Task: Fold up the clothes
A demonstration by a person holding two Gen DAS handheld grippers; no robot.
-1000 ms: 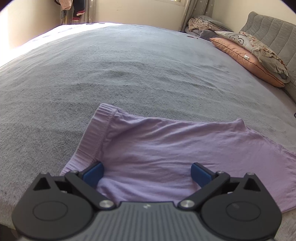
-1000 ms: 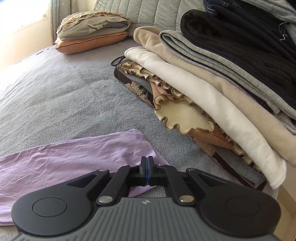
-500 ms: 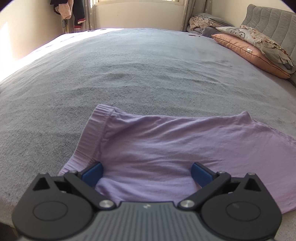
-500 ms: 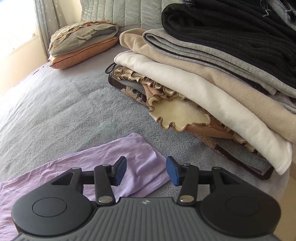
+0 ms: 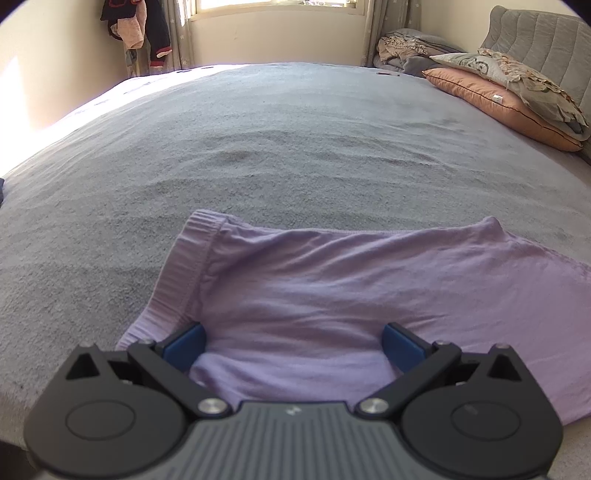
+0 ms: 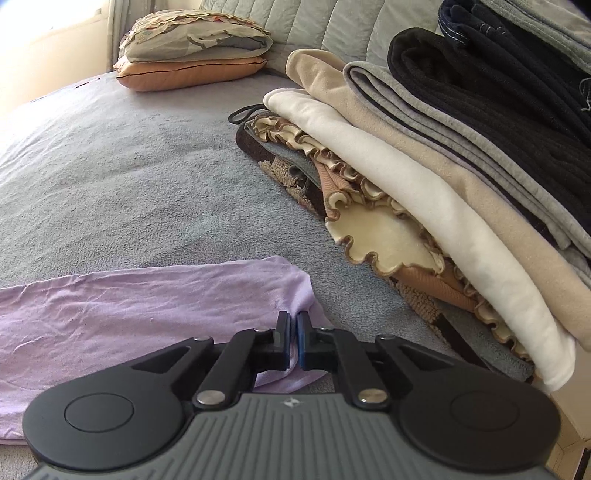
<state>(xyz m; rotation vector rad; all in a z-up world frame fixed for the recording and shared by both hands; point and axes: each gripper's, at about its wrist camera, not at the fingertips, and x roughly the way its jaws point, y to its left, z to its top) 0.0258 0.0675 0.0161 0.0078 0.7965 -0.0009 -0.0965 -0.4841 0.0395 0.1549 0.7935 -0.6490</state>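
A lilac garment (image 5: 332, 280) lies flat on the grey bed cover (image 5: 258, 147), its ribbed waistband end toward the left. My left gripper (image 5: 293, 338) hovers open at the garment's near edge, its blue pads spread wide over the cloth without pinching it. In the right wrist view the garment's (image 6: 147, 306) right corner is bunched up between the pads of my right gripper (image 6: 293, 325). That gripper's jaws are closing and pinch a fold of the lilac cloth.
A tall stack of folded clothes (image 6: 443, 166) in cream, beige, grey and black stands close on the right. Pillows (image 5: 509, 99) lean against the padded headboard (image 5: 535, 40). Clothes hang by the far wall (image 5: 136, 29). Crumpled bedding (image 5: 406, 48) sits at the far corner.
My right gripper went from shut and empty to open, then closed on the garment's right corner. The left gripper stayed open over the near edge.
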